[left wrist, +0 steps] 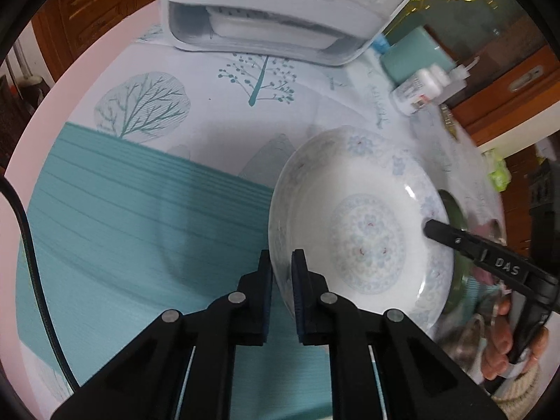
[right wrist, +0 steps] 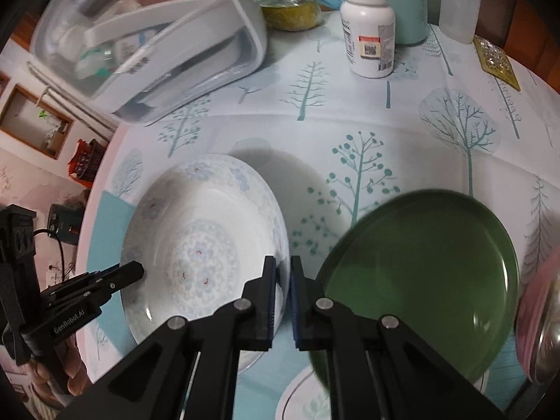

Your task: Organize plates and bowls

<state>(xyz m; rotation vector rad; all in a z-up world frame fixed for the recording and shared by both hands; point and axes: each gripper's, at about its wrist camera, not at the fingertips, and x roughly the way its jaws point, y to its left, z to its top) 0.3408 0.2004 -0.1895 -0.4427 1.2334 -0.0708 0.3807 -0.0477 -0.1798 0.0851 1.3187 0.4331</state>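
A white bowl point(left wrist: 367, 217) with a pale blue flower pattern hangs tilted over the tree-print tablecloth point(left wrist: 210, 80). My left gripper point(left wrist: 281, 259) is shut on its near rim, the rim pinched between the blue pads. My right gripper point(right wrist: 282, 263) is shut on the opposite rim of the same bowl point(right wrist: 196, 231). Each gripper shows in the other's view: the right one point(left wrist: 431, 228) at the bowl's far edge, the left one point(right wrist: 135, 270) at its left edge. A dark green plate point(right wrist: 423, 262) lies just right of the bowl, partly under my right gripper.
A white plastic box point(right wrist: 157, 35) with a clear lid stands at the back. A white pill bottle point(right wrist: 369, 28), a teal container point(left wrist: 413, 56), a clear bottle point(right wrist: 458, 3) and a yellow jar point(right wrist: 290, 10) crowd the far side. A metal-rimmed dish point(right wrist: 540, 343) sits at the right edge.
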